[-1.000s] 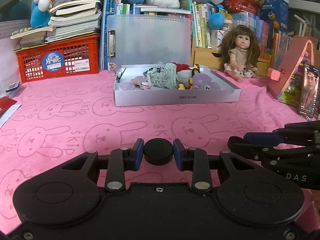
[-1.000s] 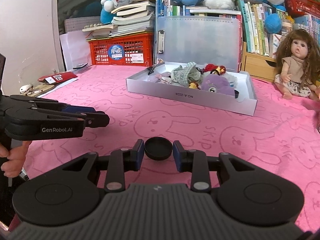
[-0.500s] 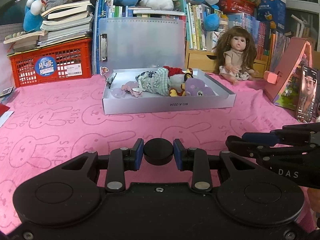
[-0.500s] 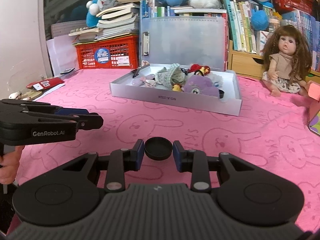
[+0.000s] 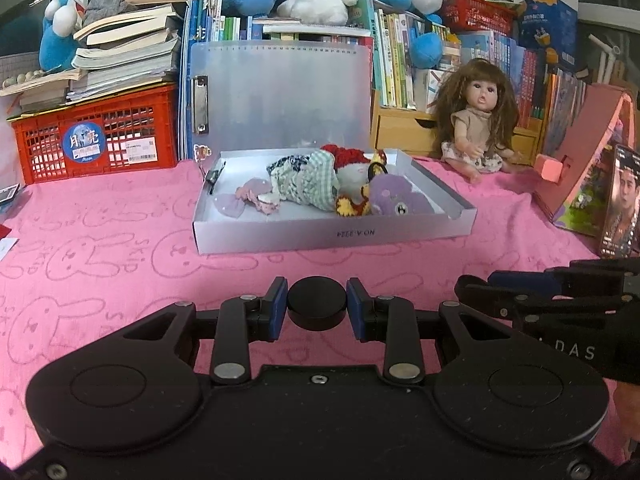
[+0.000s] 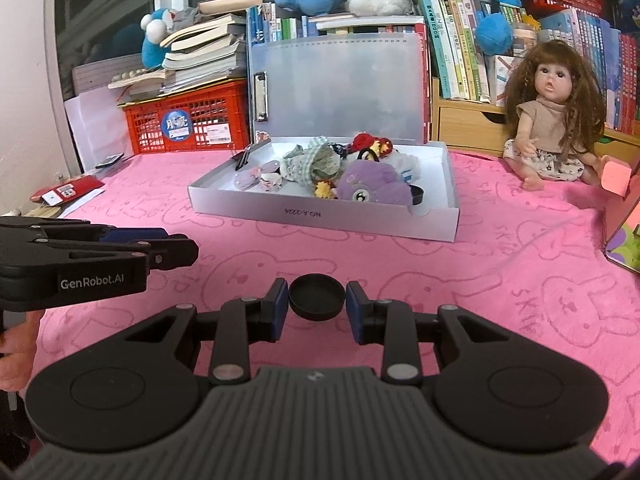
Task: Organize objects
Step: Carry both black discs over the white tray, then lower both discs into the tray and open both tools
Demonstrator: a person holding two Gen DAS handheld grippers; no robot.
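Ahead of you on the pink cloth (image 5: 120,248) sits the open grey box (image 5: 332,236) with soft toys in it; your left gripper (image 5: 317,305) is clamped on a black round jar (image 5: 317,307), your right gripper (image 6: 317,299) on its black lid (image 6: 317,298), both well short of the box

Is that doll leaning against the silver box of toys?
Apart. In the right wrist view, bare pink cloth shows between the doll and the silver box.
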